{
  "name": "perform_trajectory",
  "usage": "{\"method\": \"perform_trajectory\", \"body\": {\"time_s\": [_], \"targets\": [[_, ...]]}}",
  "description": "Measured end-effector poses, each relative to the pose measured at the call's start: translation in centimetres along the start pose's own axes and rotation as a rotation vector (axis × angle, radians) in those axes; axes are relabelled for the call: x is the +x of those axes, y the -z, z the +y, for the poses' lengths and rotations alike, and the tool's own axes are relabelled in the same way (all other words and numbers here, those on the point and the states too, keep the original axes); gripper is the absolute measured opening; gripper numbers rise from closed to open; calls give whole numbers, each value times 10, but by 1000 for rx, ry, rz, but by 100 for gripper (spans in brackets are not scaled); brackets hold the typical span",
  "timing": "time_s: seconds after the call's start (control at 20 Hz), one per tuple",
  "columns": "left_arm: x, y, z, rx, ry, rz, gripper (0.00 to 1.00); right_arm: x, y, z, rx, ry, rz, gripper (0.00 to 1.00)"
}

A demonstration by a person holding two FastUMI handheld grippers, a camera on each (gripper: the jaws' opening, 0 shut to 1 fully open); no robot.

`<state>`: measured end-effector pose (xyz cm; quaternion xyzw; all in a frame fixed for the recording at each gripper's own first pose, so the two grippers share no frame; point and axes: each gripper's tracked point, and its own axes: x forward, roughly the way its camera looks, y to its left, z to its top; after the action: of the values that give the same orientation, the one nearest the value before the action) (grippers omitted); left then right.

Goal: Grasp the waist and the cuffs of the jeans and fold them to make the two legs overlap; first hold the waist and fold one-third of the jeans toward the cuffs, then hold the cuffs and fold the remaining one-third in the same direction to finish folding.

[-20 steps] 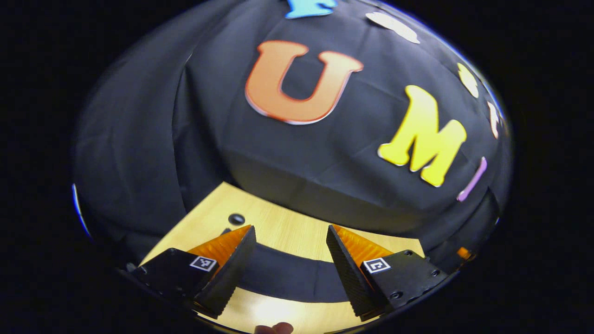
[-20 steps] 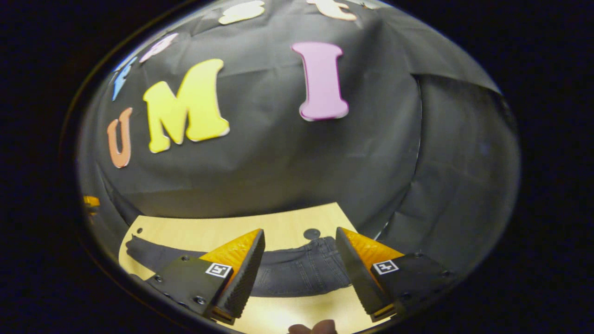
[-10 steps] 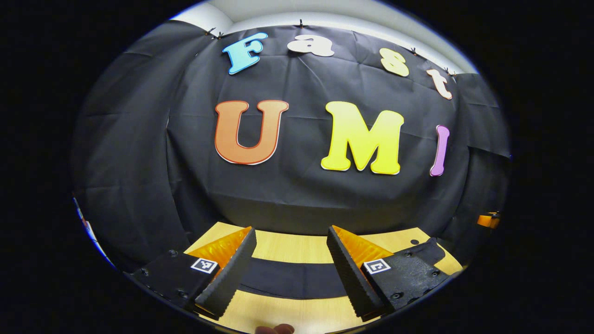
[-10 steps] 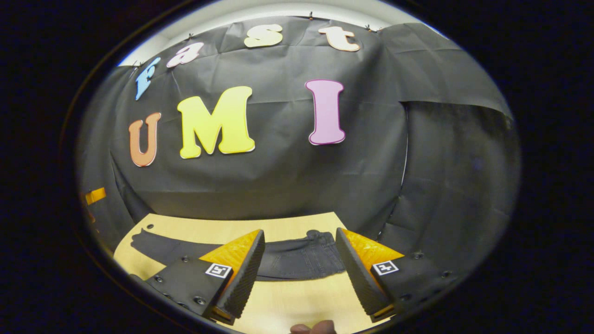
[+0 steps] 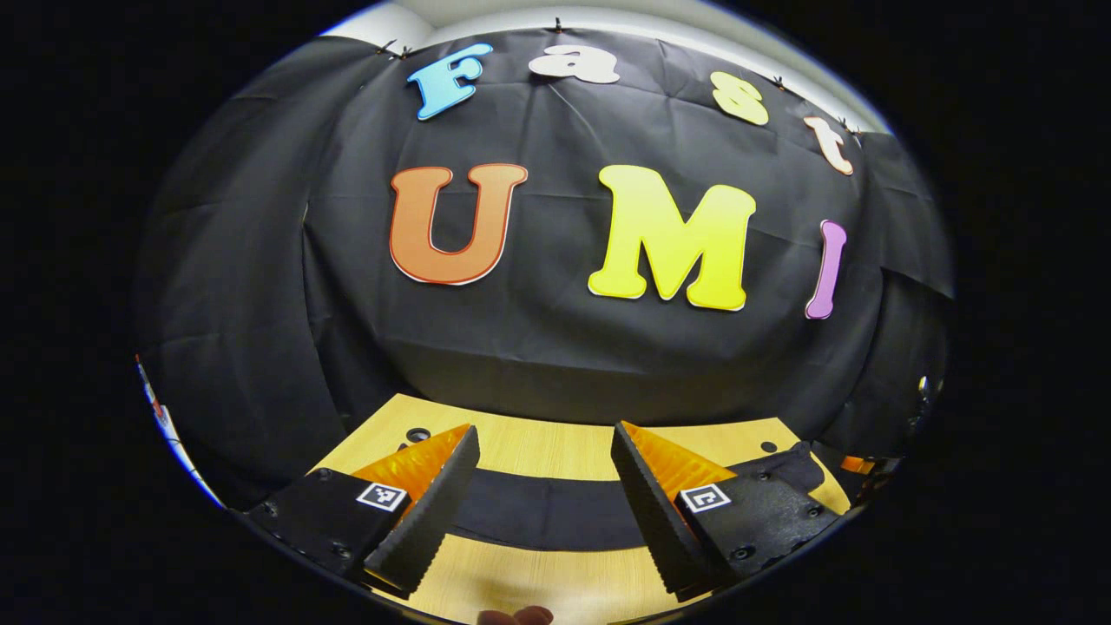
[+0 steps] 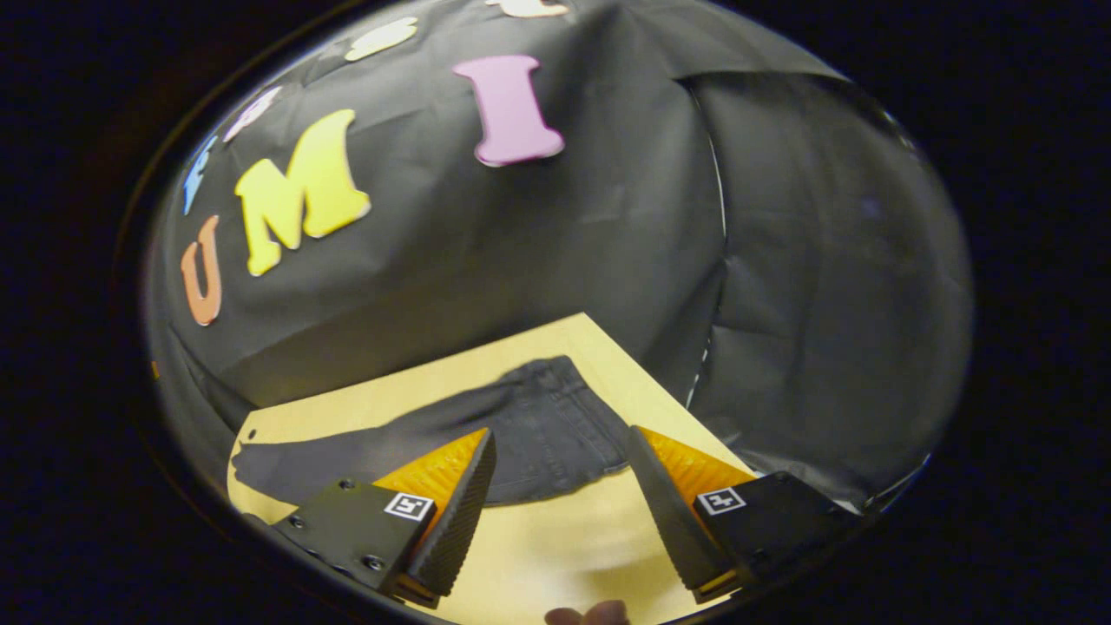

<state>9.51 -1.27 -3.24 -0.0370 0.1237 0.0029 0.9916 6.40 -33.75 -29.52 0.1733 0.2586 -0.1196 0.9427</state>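
Dark jeans (image 6: pixel 486 430) lie flat across the light wooden table (image 6: pixel 555 529), folded lengthwise, waist toward the right edge and legs running left. In the left gripper view the jeans (image 5: pixel 547 512) show as a dark band across the table (image 5: pixel 538 447), beyond the fingers. My left gripper (image 5: pixel 545 512) is open above the table, nothing between its fingers. My right gripper (image 6: pixel 560 512) is open too, held over the bare table just in front of the waist part, not touching the cloth.
The black cloth wall (image 5: pixel 555 347) closes the table's far side and both ends. A small round hole (image 5: pixel 417 434) sits in the table near the far left corner, another hole (image 5: pixel 768 446) at the far right. A fingertip (image 6: pixel 586 615) shows at the bottom edge.
The right gripper has tilted down and swung toward the jeans' waist, which now sits larger and nearer. The left gripper first rose to level, then barely shifted.
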Motion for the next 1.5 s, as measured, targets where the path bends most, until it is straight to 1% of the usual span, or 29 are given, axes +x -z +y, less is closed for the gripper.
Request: {"method": "perform_trajectory", "body": {"time_s": [0.1,0.15,0.25,0.35,0.45,0.55,0.6,0.65,0.7,0.75,0.8,0.85,1.0,1.05,1.1,1.2,1.35,1.5], "targets": [[2,3,-10,-5,-10,17,98,42,13,-24,10,27,46,95],[3,7,-15,-9,-18,29,98,56,18,-28,4,35,59,95],[4,15,-23,-12,-25,57,98,74,24,-29,11,15,82,94],[7,21,-31,-16,-25,76,99,88,30,-25,-6,-16,94,94],[6,25,-38,-28,-23,86,99,98,40,-27,-44,-15,120,94],[4,29,-39,-21,-31,94,99,104,48,-27,-49,-28,146,95],[3,31,-38,-19,-35,100,99,104,48,-26,-50,-40,147,87],[2,33,-35,-25,-42,105,99,105,47,-27,-72,-42,151,86],[0,35,-33,-39,-46,108,99,107,51,-26,-103,-44,154,92],[0,38,-31,-53,-51,115,99,104,52,-25,-138,-49,168,84],[-2,41,-29,-65,-57,123,99,105,54,-19,-149,-75,170,71],[-2,43,-26,-72,-62,128,99,105,58,-18,-159,-45,185,58],[-7,42,-12,-73,-74,124,99,97,49,-17,-117,-19,183,19],[-9,42,-5,-67,-82,121,99,96,46,-14,-77,-19,189,12],[-11,42,2,-67,-89,119,99,89,42,-14,-64,-17,191,5],[-13,44,13,-88,-97,117,99,91,34,-11,-88,-16,179,6],[-14,47,28,-115,-106,113,99,80,11,1,-108,-26,144,5],[-15,48,41,-130,-105,101,99,50,-13,22,-97,-46,117,5]]}}
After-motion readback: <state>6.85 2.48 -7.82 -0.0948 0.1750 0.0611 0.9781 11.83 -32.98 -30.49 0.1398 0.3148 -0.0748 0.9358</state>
